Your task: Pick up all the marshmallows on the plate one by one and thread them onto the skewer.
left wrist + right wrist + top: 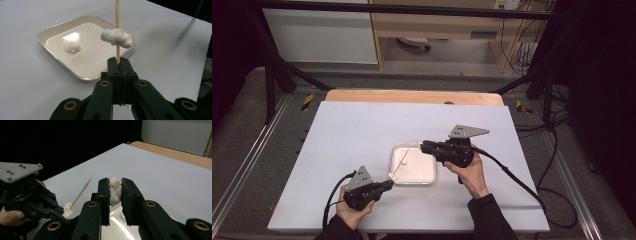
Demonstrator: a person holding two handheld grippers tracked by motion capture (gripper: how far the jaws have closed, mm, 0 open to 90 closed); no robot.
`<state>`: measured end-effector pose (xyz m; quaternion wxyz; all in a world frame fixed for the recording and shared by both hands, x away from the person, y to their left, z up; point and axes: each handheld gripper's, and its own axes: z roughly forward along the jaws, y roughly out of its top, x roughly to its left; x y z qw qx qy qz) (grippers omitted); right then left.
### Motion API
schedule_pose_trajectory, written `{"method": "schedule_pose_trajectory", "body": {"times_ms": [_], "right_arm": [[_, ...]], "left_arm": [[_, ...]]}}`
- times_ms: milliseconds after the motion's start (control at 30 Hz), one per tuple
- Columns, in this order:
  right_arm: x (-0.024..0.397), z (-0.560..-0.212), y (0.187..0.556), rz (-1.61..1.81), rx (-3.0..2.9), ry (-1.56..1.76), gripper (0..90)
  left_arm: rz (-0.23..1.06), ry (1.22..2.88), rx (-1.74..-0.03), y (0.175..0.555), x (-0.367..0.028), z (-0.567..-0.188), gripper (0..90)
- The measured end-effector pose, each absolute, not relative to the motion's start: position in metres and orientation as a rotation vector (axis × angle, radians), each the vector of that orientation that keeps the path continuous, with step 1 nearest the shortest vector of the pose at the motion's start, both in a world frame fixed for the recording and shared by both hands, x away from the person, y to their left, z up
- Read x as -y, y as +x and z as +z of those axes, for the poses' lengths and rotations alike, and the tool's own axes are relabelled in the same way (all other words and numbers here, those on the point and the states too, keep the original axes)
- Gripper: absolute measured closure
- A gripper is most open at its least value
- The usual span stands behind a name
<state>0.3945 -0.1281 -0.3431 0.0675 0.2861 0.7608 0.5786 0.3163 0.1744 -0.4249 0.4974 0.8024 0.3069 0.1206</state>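
Note:
My left gripper [118, 63] is shut on the bottom of a thin wooden skewer [117, 15], which rises upright from its jaws with a white fluffy lump [117, 37] threaded on it. In the high view that gripper [388, 184] sits at the near left corner of the white square tray [432, 165], and the skewer [401, 162] leans over it. My right gripper [115, 181] is shut on a second white lump [115, 191]. It hangs above the tray's far side [423, 146]. A third lump [72, 46] lies loose in the tray [50, 31].
A white board [362, 130] covers the table, with bare room all round the tray. A wooden strip [412, 96] runs along the far edge. Cables [512, 175] trail from both grippers toward the near edge. A dark frame stands around the table.

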Motion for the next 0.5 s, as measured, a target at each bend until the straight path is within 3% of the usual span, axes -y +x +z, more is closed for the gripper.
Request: {"method": "schedule_pose_trajectory", "body": {"times_ms": [500], "right_arm": [[0.119,-0.333,0.392,1.838,-2.329,0.854,78.1]], "left_arm": [[0.295,1.966,-0.713,0.313,-0.166,-0.425,88.7]]}}
